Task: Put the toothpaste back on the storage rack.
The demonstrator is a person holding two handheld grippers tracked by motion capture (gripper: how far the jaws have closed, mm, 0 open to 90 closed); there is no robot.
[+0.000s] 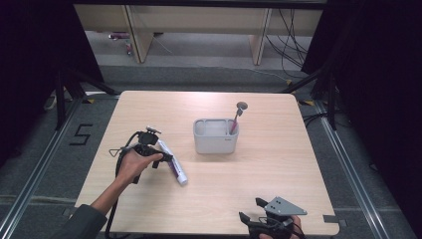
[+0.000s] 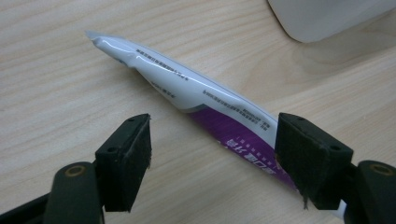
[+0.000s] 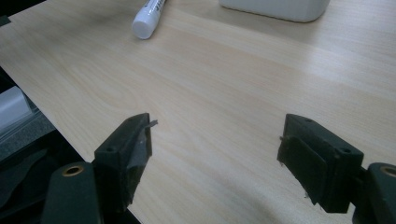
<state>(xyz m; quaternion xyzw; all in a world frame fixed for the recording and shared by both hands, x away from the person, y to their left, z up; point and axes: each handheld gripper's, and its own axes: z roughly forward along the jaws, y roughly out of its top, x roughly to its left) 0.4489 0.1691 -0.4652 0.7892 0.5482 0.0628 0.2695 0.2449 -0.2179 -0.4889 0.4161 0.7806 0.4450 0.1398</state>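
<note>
A white and purple toothpaste tube (image 1: 172, 163) lies flat on the wooden table (image 1: 278, 164), left of centre, with its cap end toward the front. My left gripper (image 1: 160, 153) is low over it, held in a person's hand. In the left gripper view the tube (image 2: 187, 88) runs slantwise between the two black jaws of my left gripper (image 2: 212, 140), close to the right pad (image 2: 303, 158); the jaws stand apart and the left pad is clear of it. My right gripper (image 1: 250, 209) rests at the table's front edge, open, and bare wood shows between the jaws of my right gripper (image 3: 215, 140). The tube's white cap (image 3: 145, 21) is far ahead of it.
A light grey organizer box (image 1: 215, 142) stands at the table's middle, with a pink-handled tool with a round head (image 1: 238, 115) upright in its right compartment. Its corner (image 2: 327, 18) is just beyond the tube. Dark floor, stands and cables surround the table.
</note>
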